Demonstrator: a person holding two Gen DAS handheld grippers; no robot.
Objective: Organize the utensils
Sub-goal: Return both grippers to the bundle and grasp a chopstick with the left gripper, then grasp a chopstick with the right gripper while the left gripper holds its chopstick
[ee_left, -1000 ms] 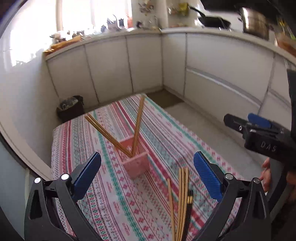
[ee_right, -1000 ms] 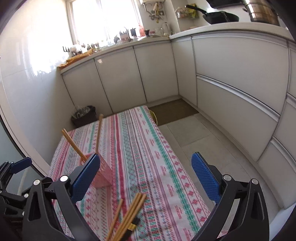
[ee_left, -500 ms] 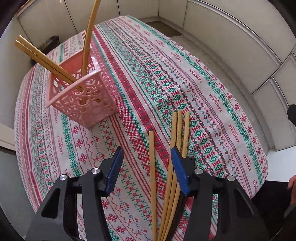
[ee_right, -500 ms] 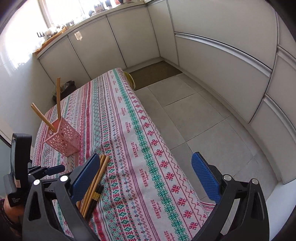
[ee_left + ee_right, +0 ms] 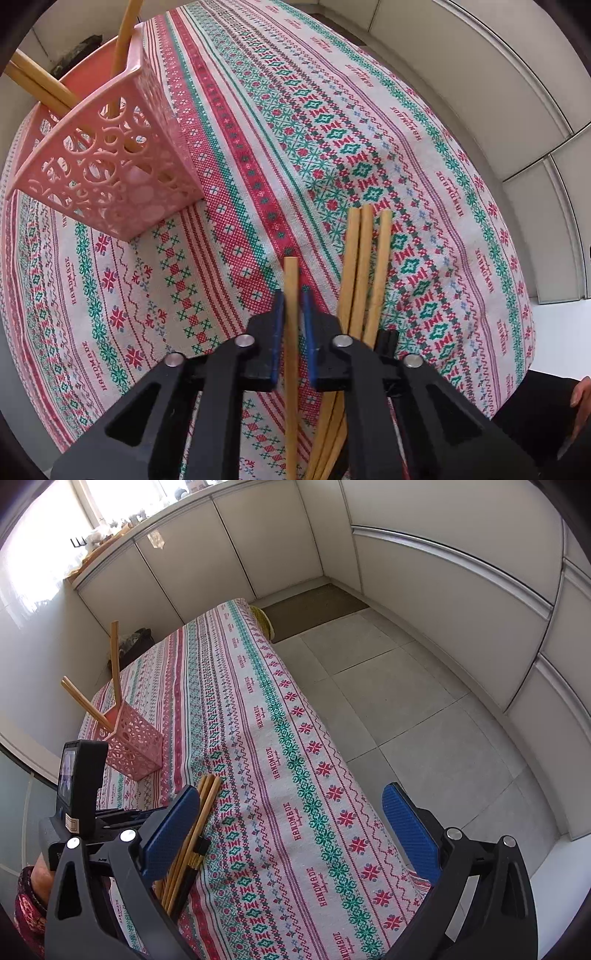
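Note:
My left gripper (image 5: 293, 299) is shut on a single wooden chopstick (image 5: 291, 273) that lies on the patterned tablecloth (image 5: 369, 110). Three more chopsticks (image 5: 364, 258) lie bundled just right of it; they also show in the right wrist view (image 5: 201, 812). A pink lattice holder (image 5: 110, 162) stands to the upper left with three chopsticks in it, and shows in the right wrist view (image 5: 135, 744) too. My right gripper (image 5: 291, 816) is open and empty, held above the table's near right edge.
White cabinets (image 5: 229, 550) run along the back and right walls. A tiled floor (image 5: 424, 709) lies right of the table. A dark bin (image 5: 136, 642) stands past the table's far end. The left gripper's body (image 5: 79, 786) sits at the left.
My left gripper has come down to the table and closed its jaws on the lone chopstick. The right gripper has tilted downward and stayed open.

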